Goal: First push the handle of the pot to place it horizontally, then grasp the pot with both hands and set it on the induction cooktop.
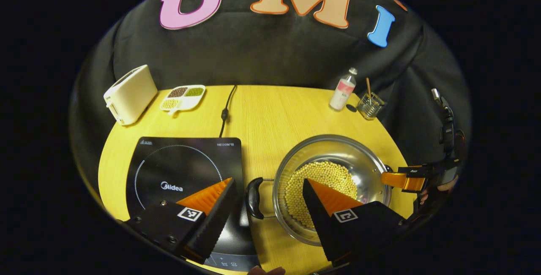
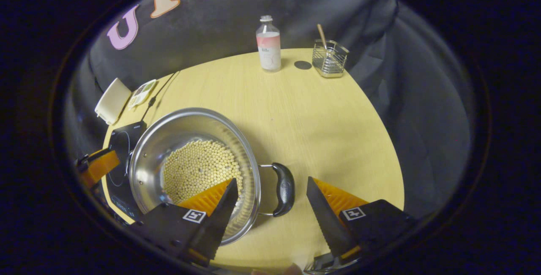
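A round, pale wooden worktop (image 2: 321, 110) is sitting inside the booth, and black cloth (image 1: 274, 51) is hanging in soft folds behind and around it. Light is falling evenly on the wood, throwing only short shadows.

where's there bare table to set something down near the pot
The widest bare patch of table lies between the pot, the bottle and the wire holder. A strip also runs behind the induction cooktop, beside its cord. It is crowded between pot and cooktop, and at the toaster and divided dish.
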Demonstrator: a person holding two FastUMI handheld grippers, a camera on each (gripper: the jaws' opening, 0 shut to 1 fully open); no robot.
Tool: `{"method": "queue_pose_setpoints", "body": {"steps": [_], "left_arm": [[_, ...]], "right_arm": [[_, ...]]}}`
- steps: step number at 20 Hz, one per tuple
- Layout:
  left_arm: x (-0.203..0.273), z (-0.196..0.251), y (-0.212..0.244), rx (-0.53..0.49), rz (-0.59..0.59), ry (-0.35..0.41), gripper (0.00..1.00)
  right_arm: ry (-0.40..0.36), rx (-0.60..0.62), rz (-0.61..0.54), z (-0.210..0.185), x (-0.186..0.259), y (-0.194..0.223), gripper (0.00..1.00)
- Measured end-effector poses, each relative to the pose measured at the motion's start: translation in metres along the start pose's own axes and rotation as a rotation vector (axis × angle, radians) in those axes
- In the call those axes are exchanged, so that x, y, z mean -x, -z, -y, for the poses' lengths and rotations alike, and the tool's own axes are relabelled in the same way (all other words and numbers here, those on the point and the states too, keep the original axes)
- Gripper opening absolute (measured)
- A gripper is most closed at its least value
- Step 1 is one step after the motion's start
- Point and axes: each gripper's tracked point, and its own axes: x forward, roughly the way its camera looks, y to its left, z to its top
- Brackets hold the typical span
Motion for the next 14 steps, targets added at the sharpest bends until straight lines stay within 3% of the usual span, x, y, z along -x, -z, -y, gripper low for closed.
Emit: {"method": "queue_pose_setpoints", "body": {"steps": [6,14], "left_arm": [[-0.024,0.000,0.017,-0.058,-0.095,-0.013,0.98],[-0.041,0.001,0.034,0.004,-0.167,-0.012,0.97]], "right_arm": [[0.013,0.047,-0.034,0.002,-0.015,0.006,0.94],[0.036,0.052,-0.064,0.021,-0.029,0.010,1.00]]}}
